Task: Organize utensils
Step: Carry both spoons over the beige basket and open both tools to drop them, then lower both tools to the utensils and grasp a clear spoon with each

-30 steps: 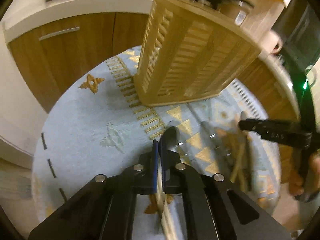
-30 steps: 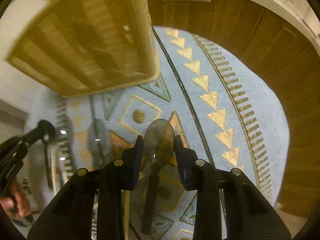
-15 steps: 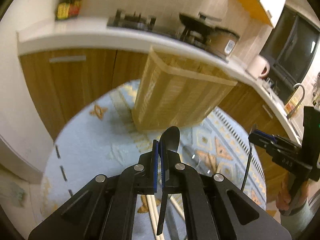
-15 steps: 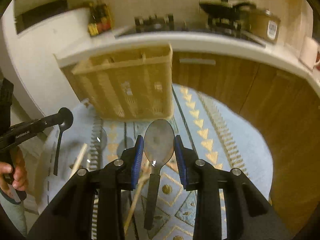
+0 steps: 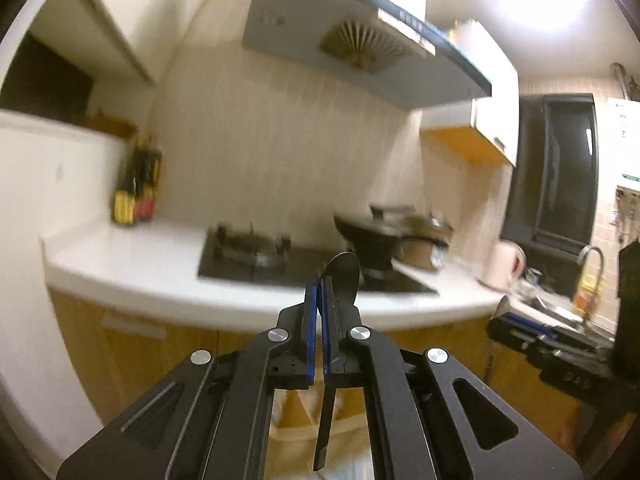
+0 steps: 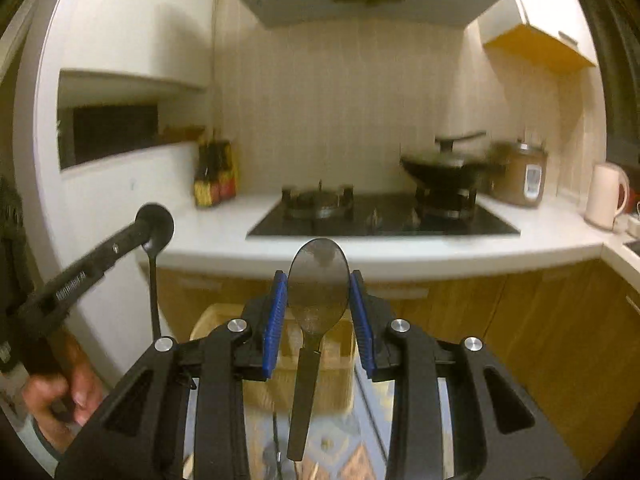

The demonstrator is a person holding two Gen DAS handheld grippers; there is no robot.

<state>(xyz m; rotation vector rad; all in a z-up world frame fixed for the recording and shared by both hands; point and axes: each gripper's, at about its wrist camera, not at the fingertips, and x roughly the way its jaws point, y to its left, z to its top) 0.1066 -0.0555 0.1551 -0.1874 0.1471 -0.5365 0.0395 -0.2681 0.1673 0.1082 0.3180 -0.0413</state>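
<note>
Left wrist view: left tool clamped on a dark spoon, blue pads pressed nearly together on its edge, bowl poking up past the fingertips, handle hanging down between the black arms. Behind, blurred: white tabletop, black hob, wok, range hood. At the right edge, the right tool seen side-on, jaw state not readable from here.

Right wrist view: right tool closed on a second spoon, held bowl-up by its sides between the blue pads, handle pointing straight down. Below it, partly hidden by the black arms, a slatted wooden basket standing on a patterned rug. At the left, the left tool with its spoon's handle dangling under the tip, gripped by a bare hand. On the tabletop: sauce bottles, rice cooker, white kettle.
</note>
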